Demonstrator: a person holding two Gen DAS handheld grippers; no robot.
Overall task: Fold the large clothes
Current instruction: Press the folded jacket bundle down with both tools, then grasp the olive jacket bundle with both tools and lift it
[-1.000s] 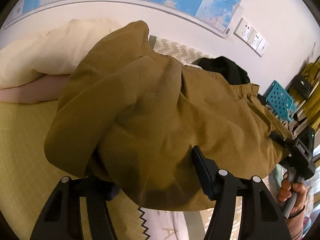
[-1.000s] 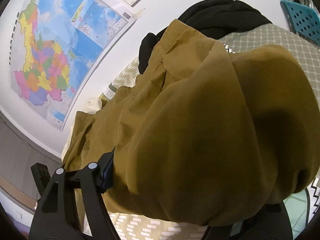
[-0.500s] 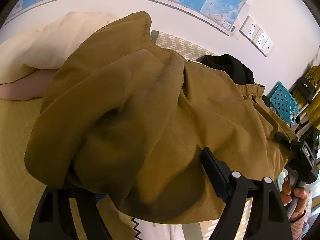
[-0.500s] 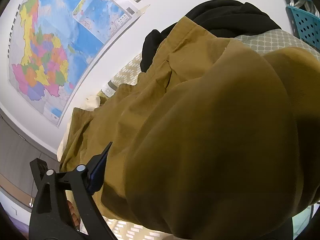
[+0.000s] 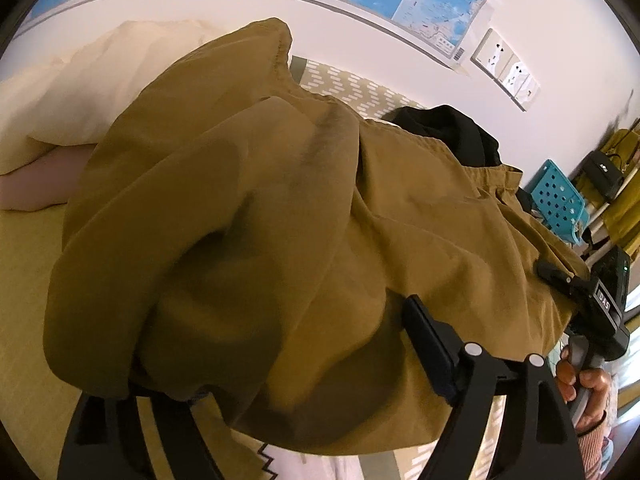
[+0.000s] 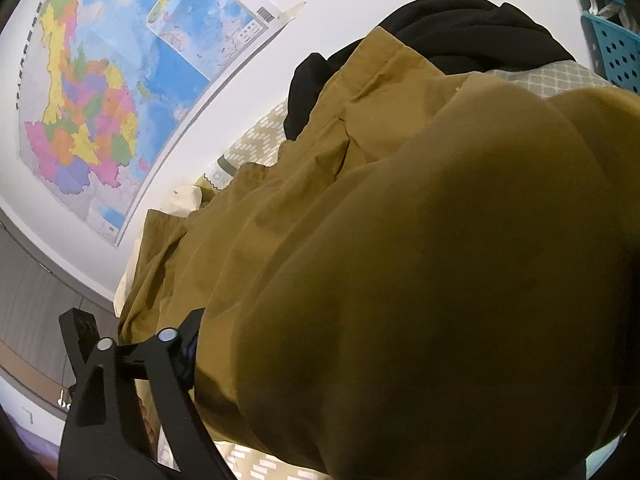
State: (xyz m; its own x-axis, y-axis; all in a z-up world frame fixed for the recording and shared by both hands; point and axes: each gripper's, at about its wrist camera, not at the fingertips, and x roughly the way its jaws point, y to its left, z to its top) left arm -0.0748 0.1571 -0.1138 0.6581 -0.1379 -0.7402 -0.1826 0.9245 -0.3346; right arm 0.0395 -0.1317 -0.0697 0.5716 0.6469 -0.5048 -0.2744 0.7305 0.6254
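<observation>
Cloth of a mustard-brown garment (image 5: 280, 240) is bunched between and over the fingers of the left gripper (image 5: 288, 376), whose left finger is mostly buried under a heavy fold while the right finger (image 5: 430, 344) is seen pressed against the fabric's edge. A wide gap filled with cloth is kept between these fingers, so a firm pinch cannot be confirmed. Beyond the fingertips, the garment is spread across a bed, with a cream pillow (image 5: 88, 92) lying past it to the left and a black garment (image 5: 448, 128) past it to the right. Farther right of the fingers, the right gripper (image 5: 560, 280) is seen clamped on the garment's far edge, held by a hand (image 5: 580, 384).

From the right wrist view, the same brown garment (image 6: 400, 260) is draped thickly over the right finger, which is hidden; only the left finger (image 6: 184, 352) is visible, touching the cloth. A wall map (image 6: 100, 92) is seen above and left of the fingers, and a blue perforated basket (image 6: 616, 52) to the upper right.
</observation>
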